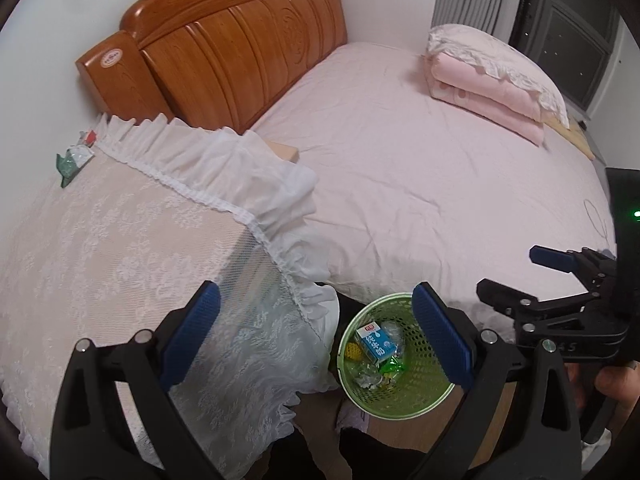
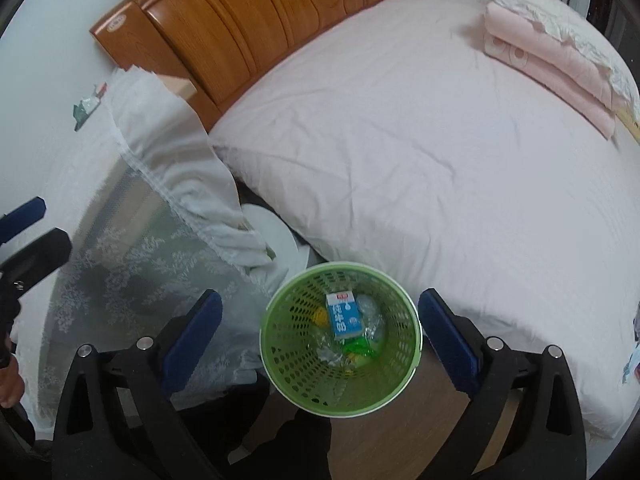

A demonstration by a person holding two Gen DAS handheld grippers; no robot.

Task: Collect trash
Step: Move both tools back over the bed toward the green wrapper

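A green mesh waste basket (image 1: 420, 384) (image 2: 288, 320) stands on the floor between the lace-covered table and the bed. It holds a blue milk carton (image 1: 375, 344) (image 2: 343, 315) and crumpled wrappers. My left gripper (image 1: 320, 340) is open and empty above the table's edge and the basket. My right gripper (image 2: 320, 344) is open and empty right above the basket; it also shows in the left wrist view (image 1: 516, 276). A green-and-white wrapper (image 1: 74, 160) (image 2: 86, 109) lies at the table's far corner, with a small red-and-white scrap (image 1: 89, 137) (image 2: 100, 89) behind it.
A lace cloth (image 1: 120, 240) (image 2: 132, 264) covers the table. The bed with a pink sheet (image 1: 420, 168) (image 2: 420, 160) has a wooden headboard (image 1: 224, 48) and folded pink bedding (image 1: 492, 84) (image 2: 552, 60). A white plate-like object (image 2: 280, 236) lies by the basket.
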